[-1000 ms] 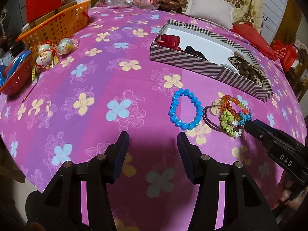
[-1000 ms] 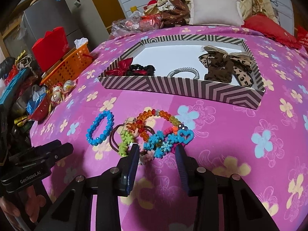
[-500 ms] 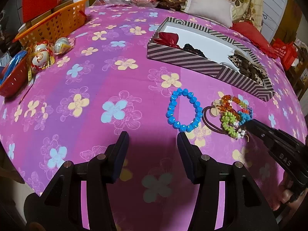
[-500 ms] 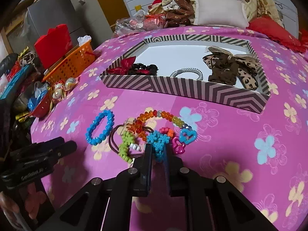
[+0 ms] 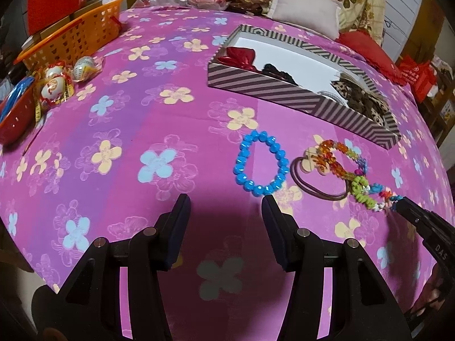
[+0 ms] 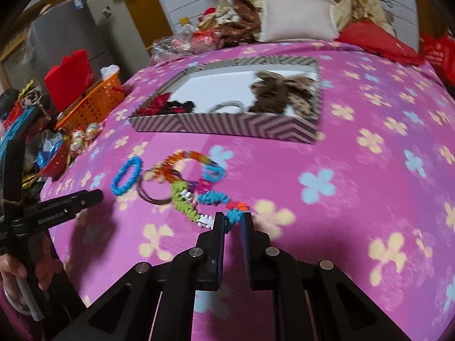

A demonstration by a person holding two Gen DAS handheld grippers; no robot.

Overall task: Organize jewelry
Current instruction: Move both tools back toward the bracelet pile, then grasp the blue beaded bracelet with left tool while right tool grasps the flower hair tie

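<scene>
Gripping the multicoloured bracelet (image 6: 199, 199) with right gripper (image 6: 233, 221) pinched shut near the bed's front edge, left gripper (image 5: 224, 207) idling half open and empty, and needing a slow lift toward the striped box (image 6: 227, 125) to avoid snagging the hair tie (image 6: 153, 190).

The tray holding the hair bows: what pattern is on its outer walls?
Dark and pale chevron stripes on the tray; clearest in the right wrist view.

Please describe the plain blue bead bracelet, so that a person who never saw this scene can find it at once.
On the pink flowered cloth, look in front of the striped box. There lies the blue bead bracelet, left of the tangled bracelet pile. It alone lies apart, a single ring of one colour.
</scene>
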